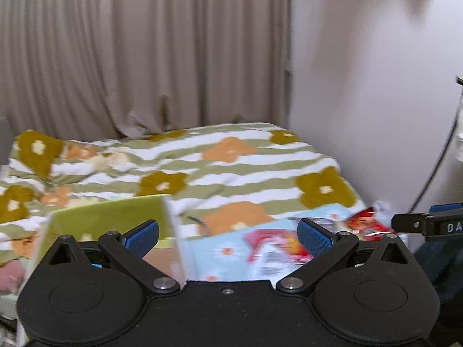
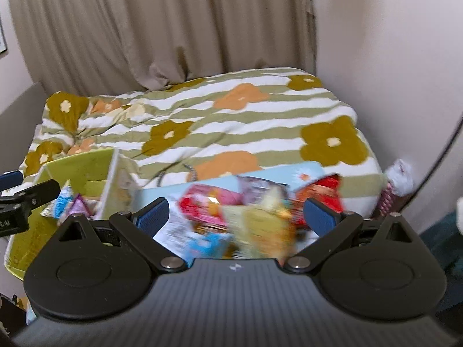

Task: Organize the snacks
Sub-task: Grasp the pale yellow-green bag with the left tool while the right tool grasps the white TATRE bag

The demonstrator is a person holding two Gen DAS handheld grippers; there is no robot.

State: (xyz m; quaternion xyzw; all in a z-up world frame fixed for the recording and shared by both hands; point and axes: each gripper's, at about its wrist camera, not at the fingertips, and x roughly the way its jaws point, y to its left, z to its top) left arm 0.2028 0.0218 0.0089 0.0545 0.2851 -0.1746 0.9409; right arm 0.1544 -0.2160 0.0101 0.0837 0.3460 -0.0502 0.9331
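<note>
Two hand-held grippers hover side by side above the near edge of a bed with a green-striped floral duvet [image 2: 231,115]. The left hand-held gripper [image 1: 228,232] is spread wide and empty, level with a lime-green box [image 1: 107,217] that sits open-topped on the bed, probably the container for sorting. The right hand-held gripper [image 2: 235,217] is also spread wide, holding nothing, poised over a blurred heap of colourful snack packets [image 2: 246,211] lying on a pale blue sheet [image 2: 301,173] beside the box. A few packets [image 2: 69,202] already sit inside the box. Both appear ready to begin picking.
</note>
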